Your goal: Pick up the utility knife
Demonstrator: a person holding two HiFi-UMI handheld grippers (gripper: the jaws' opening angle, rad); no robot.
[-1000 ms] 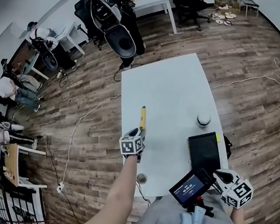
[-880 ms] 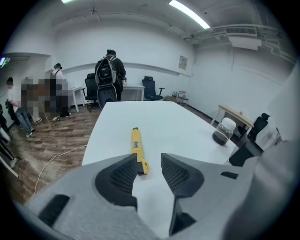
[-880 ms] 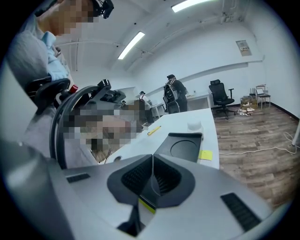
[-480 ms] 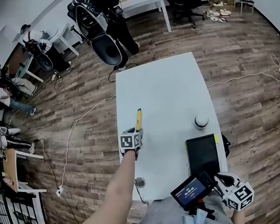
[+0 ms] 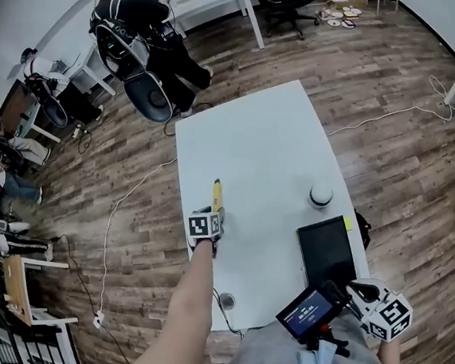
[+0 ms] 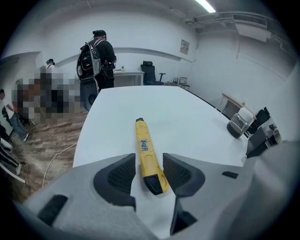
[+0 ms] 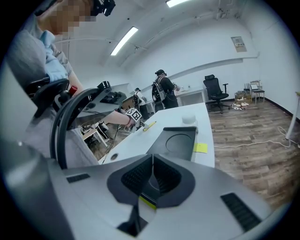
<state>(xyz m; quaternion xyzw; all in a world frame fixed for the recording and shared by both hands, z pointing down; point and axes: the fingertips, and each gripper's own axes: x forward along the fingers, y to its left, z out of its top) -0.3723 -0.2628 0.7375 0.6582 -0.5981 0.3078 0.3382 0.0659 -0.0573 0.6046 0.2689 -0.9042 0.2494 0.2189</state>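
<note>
The utility knife (image 6: 144, 145) lay flat on the white desk (image 5: 263, 141), near its 9 o'clock edge, nose toward 12 o'clock. The left gripper (image 6: 149, 165) had just been opening its fingers. They straddled the knife's black butt, wide apart and apparently clear of it. The right gripper (image 7: 151, 176), at 5 o'clock, had its fingers pressed together, empty.

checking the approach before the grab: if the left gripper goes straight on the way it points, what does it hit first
Likely the knife: its near end lies between the left gripper's jaws, which have just been opening and don't press it. The table is right under it.
</note>
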